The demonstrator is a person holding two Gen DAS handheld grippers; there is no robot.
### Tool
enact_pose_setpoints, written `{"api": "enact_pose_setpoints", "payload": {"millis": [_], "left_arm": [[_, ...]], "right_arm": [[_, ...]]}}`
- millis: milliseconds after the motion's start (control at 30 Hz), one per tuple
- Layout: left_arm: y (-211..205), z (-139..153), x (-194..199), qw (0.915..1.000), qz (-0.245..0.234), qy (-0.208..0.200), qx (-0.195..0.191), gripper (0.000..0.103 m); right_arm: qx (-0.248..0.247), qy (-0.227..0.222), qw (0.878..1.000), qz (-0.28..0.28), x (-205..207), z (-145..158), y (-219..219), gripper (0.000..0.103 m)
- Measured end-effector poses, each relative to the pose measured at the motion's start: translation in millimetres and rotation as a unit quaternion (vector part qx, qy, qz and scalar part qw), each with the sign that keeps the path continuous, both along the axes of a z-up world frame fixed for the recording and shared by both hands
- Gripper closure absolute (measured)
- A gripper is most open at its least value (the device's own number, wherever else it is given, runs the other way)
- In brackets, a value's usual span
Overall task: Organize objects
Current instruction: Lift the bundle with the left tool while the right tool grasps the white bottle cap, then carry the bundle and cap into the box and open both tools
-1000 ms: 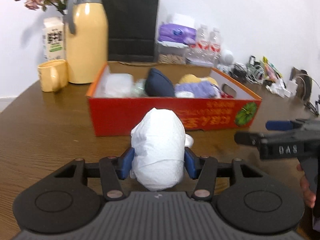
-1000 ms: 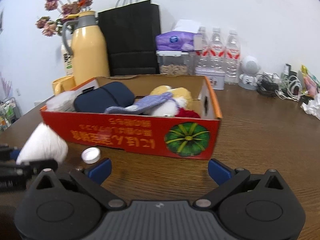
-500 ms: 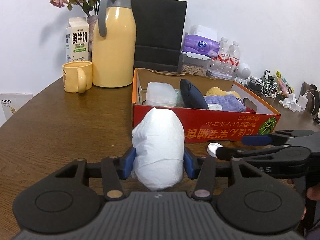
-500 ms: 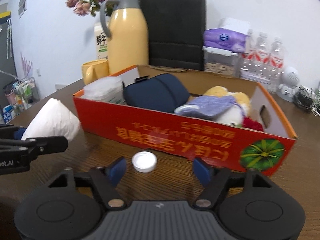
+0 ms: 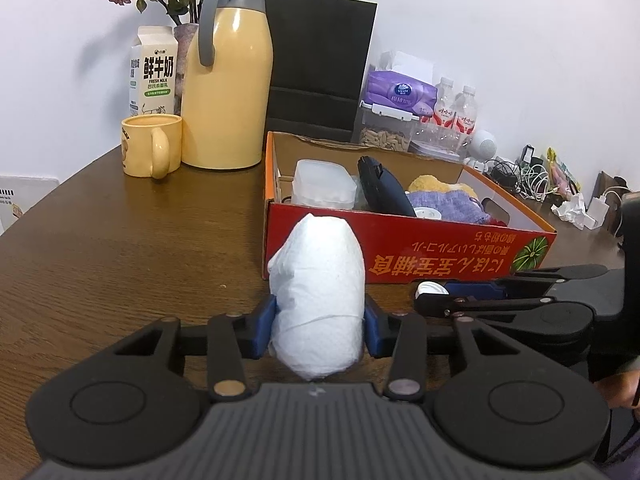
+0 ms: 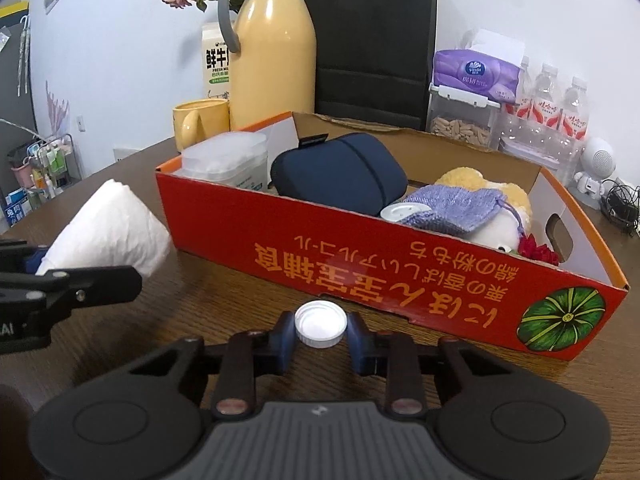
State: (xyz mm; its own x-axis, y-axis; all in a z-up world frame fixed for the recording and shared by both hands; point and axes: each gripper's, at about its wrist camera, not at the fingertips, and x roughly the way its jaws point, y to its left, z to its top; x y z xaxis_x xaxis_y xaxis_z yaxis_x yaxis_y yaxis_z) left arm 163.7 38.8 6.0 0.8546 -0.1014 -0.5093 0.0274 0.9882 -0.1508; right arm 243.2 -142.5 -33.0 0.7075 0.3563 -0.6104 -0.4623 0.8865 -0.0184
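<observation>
My left gripper (image 5: pixel 319 328) is shut on a white paper-wrapped bundle (image 5: pixel 318 292), held upright in front of the red cardboard box (image 5: pixel 400 248). The bundle also shows at the left of the right wrist view (image 6: pixel 108 232). My right gripper (image 6: pixel 320 332) has closed around a white bottle cap (image 6: pixel 320 323) on the table, just in front of the box (image 6: pixel 360 264); both blue pads touch the cap's sides. The box holds a clear plastic container (image 6: pixel 228 160), a navy case (image 6: pixel 340 172), a purple knit pouch (image 6: pixel 452 208) and a yellow plush toy (image 6: pixel 480 180).
Behind the box stand a yellow thermos (image 5: pixel 228 80), a yellow mug (image 5: pixel 150 148), a milk carton (image 5: pixel 154 76), a black paper bag (image 5: pixel 316 64), tissues (image 5: pixel 400 92), water bottles (image 5: pixel 456 112) and cables (image 5: pixel 528 176). The brown wooden table (image 5: pixel 120 248) extends left.
My right gripper moved in on the white cap and its fingers closed from wide open onto it. My left gripper kept hold of the bundle and swung slightly left of the box.
</observation>
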Motion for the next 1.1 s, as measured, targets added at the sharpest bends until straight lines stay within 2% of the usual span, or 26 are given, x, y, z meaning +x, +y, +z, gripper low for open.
{"api": "enact_pose_setpoints", "payload": {"millis": [267, 567, 800, 1100], "left_arm": [[-2, 13, -6, 0.9999, -0.001, -0.017, 0.003, 0.059], [-11, 55, 1, 0.9971, -0.014, -0.073, 0.019, 0.059], [-27, 82, 37, 0.9938, -0.021, -0.106, 0.026, 0.059], [-42, 82, 109, 0.9952, -0.008, -0.093, 0.029, 0.059]], "right_arm": [[0.026, -0.030, 0.999, 0.002, -13, 17, -9, 0.076], [0.049, -0.090, 0.995, -0.013, -15, 56, -31, 0.076], [0.041, -0.132, 0.989, -0.049, 13, 83, -52, 0.076], [0.034, -0.123, 0.988, -0.082, 79, 82, -65, 0.076]]}}
